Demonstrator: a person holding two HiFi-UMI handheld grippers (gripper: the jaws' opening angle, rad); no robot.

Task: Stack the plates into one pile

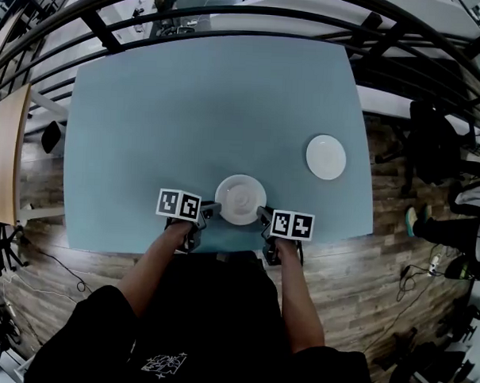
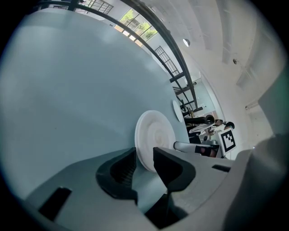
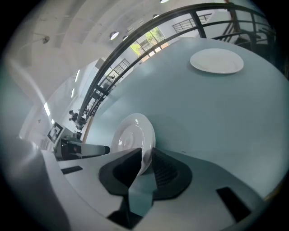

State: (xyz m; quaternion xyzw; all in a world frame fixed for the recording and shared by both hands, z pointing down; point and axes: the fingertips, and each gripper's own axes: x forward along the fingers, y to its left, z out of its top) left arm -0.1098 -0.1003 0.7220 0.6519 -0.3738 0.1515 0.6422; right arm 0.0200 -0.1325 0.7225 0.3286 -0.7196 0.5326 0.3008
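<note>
Plates lay apart on the table (image 1: 148, 103): the left claw (image 1: 211, 209) clamped the near plate (image 1: 240, 199) by its left rim, the right claw (image 1: 262, 214) by its right. A second plate (image 1: 326, 157) sat well to the right, untouched

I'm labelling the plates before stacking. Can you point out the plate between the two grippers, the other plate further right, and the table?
near plate (image 1: 240, 200): head view, on its centre well.
far plate (image 1: 326, 157): head view, on its middle.
table (image 1: 188, 105): head view, on its bare top.
</note>
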